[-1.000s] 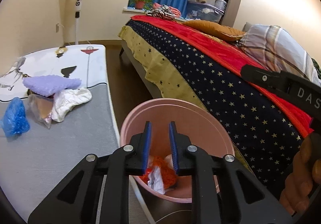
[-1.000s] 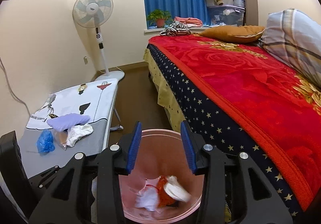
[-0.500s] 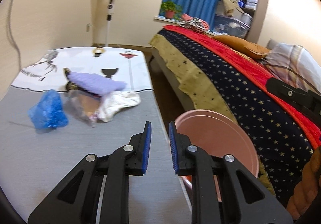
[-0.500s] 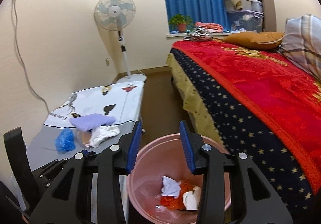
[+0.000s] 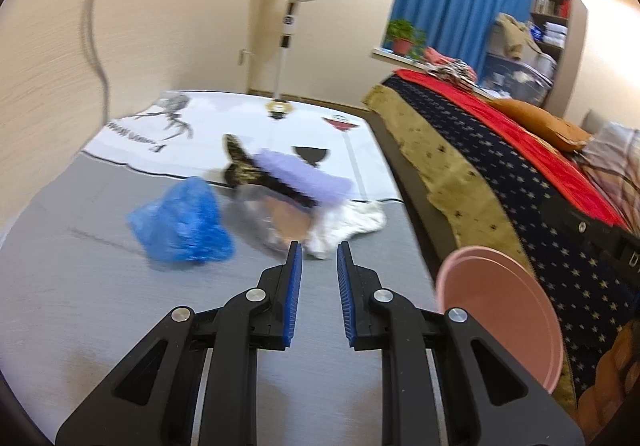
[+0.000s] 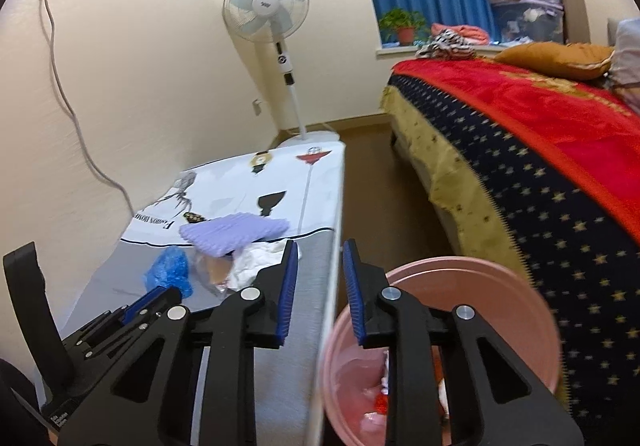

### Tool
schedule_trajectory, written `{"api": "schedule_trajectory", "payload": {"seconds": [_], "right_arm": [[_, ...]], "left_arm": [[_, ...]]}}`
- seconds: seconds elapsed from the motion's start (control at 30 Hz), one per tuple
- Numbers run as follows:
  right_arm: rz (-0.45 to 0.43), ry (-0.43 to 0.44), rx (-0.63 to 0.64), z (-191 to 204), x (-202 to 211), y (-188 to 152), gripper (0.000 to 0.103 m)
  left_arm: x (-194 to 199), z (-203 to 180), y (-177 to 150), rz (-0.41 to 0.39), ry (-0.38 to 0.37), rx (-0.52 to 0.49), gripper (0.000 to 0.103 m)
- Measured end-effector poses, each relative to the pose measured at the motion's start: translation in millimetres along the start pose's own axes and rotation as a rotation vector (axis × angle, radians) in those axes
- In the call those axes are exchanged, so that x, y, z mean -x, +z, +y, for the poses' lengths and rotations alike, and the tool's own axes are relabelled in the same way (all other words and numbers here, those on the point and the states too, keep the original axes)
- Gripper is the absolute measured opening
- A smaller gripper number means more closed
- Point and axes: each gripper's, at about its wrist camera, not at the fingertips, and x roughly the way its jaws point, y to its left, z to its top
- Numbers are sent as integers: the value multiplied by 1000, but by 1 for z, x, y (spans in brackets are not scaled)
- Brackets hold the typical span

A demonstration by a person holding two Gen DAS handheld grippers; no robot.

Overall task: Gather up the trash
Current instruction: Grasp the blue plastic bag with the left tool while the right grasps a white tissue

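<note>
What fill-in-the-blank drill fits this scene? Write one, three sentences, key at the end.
1. The crumpled bag on the grey table is ____ in colour.
2. The pink bin stands between the table and the ____.
3. The left gripper, jaws apart and holding nothing, points at the ____ cloth lying under the lilac cloth.

Missing words: blue; bed; white

Left wrist low over ironing board (image 5: 80,286), right wrist higher, both share bin (image 6: 520,286)
</note>
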Motion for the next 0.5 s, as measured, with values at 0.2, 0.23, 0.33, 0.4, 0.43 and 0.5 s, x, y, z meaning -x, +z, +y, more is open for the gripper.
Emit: {"api": "schedule_trajectory", "payload": {"seconds": [0.2,0.23,0.33,0.4,0.43,0.5], "right_arm": [[40,51,9,17,-31,-6,22],[46,61,11,20,-36,-7,22],[59,82,22,31,-48,-9,22],[71,100,32,39,-58,-10,22],[80,109,38,43,-63,-11,22],[94,119,50,50,-71,-13,23]], "left_arm": [[-2,32,5,-14,82,64,19],[-4,35,5,-14,91,71,18],[-8,48,9,-11,122,103,18],[-11,57,10,-10,140,125,18],[-13,62,11,-10,150,138,19],[-16,69,13,-8,162,153,19]]}}
